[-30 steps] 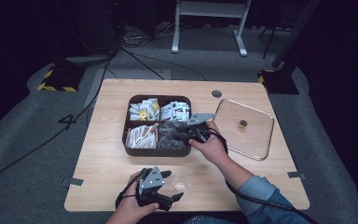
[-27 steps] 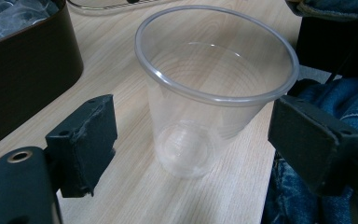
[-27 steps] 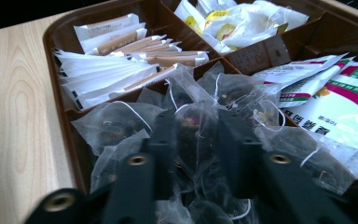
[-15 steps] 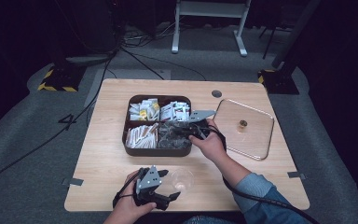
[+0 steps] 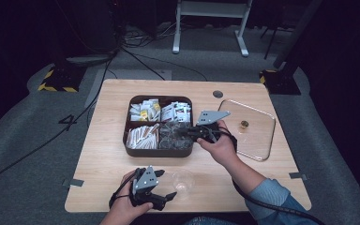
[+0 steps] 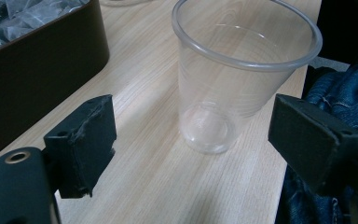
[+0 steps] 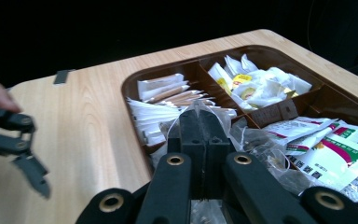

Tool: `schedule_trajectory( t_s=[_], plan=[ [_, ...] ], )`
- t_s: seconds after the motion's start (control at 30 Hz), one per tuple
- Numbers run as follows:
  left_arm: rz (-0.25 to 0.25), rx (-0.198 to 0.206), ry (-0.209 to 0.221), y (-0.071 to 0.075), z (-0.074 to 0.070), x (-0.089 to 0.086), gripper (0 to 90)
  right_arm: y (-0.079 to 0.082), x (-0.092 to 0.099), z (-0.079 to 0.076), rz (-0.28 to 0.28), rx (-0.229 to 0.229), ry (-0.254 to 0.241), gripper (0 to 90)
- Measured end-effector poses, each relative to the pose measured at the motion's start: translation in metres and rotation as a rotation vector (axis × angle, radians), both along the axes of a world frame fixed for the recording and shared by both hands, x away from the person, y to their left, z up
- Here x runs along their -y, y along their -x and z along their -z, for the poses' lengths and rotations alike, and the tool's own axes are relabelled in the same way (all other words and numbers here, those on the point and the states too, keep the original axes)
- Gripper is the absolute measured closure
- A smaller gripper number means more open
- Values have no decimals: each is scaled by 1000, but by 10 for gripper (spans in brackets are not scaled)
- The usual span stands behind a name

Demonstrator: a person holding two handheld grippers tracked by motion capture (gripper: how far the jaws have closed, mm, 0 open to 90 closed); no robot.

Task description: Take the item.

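R gripper [image 7: 200, 116], centre-bottom of the right gripper view, has jaws clenched together on a clear plastic sachet [image 7: 193, 109] w/ dark contents; the jaws have just been closing, film pinched between the pads. Sachet sits over the near-right compartment of the dark brown four-compartment plastic tray [image 5: 157, 151], mid-frame in the high view, just above the heap of like clear sachets [image 5: 172, 136]. Other compartments: white paper-wrapped sticks [image 5: 140, 137] lower left of tray, white/yellow packets [image 5: 144, 110] upper left, white/green/red packets [image 5: 176, 111] upper right.

L gripper [image 6: 193, 144], released, jaws wide apart either side of a clear plastic cup [image 6: 242, 74], upright on the light wooden table [image 5: 103, 154], not touching it. In the high view the cup is at lower centre, just right of L gripper, near the table's front edge, well apart from tray.

Clear square lid w/ brass knob [image 5: 246, 129] lies flat at right of tray, just beyond the R hand [image 5: 220, 147].
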State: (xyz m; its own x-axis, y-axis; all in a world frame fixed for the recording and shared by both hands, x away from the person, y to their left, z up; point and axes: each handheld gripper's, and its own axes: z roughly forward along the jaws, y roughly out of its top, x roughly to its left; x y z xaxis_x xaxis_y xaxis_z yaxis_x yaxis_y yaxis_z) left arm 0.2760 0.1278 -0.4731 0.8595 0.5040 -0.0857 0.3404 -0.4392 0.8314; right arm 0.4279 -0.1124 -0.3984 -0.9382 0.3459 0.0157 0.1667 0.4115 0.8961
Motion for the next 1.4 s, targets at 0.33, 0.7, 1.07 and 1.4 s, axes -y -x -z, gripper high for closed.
schedule_trajectory(
  t_s=[0.33,0.7,1.07,1.4],
  plan=[
    [3,5,-15,0,1,0,156,27,17,-17,-46,11,-17,900],
    [8,6,-33,0,1,0,156,58,33,-28,-94,10,-32,900],
    [2,3,-56,-1,2,-2,157,93,39,-20,-172,-15,-13,900],
    [3,4,-63,-1,2,-3,157,109,38,-9,-203,-27,10,900]
  ],
)
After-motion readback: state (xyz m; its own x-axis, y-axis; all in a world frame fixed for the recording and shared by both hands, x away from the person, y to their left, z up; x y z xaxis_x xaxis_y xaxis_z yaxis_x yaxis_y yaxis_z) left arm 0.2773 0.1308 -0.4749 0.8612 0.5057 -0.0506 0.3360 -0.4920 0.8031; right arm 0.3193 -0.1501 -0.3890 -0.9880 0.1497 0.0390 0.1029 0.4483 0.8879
